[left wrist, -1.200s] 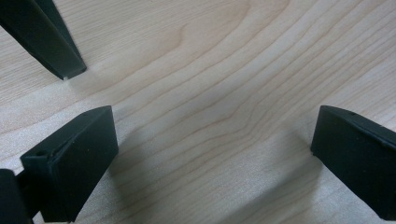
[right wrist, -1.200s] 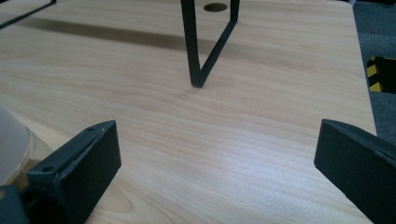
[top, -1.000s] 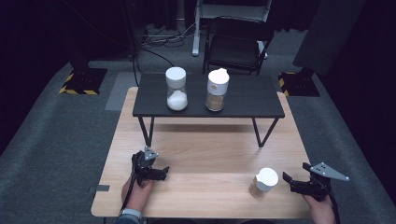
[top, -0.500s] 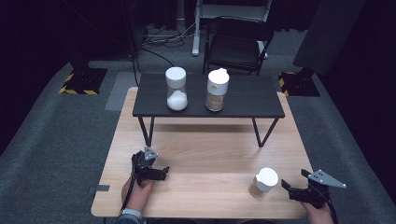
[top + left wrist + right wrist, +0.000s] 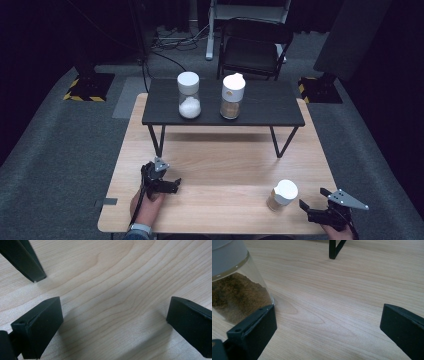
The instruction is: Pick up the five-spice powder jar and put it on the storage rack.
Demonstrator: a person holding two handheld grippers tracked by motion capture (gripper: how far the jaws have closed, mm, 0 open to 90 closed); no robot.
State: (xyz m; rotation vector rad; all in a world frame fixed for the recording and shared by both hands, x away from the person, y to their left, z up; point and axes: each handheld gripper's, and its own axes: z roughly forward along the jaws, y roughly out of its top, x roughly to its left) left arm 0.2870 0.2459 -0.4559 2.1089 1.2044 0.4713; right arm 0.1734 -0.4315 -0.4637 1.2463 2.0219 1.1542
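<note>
Here, label by label:

Jar on the desk: small jar with white lid and brown granules, upright at the near right of the desk; seen at the left of the right gripper view, just beside the left jaw, outside the gap.

Right hand-held gripper: low at the near right desk edge, jaws wide apart, nothing between them but bare wood; near the jar, not around it.

Left hand-held gripper: resting at the near left of the desk, well apart from the jar; jaws wide apart over bare wood in the left gripper view.

Raised shelf: small black stand on thin legs at the far half of the desk.

On the shelf: jar of white grains at the left, jar of brown grains just to its right, both upright, white-lidded.

Progress: judged early; two jars up on the shelf, one down on the desk, ungrasped.

Left to do: probably closing on the low jar, lifting it, setting it beside the other two.

Room on the shelf: free to the right of the brown jar.
</note>
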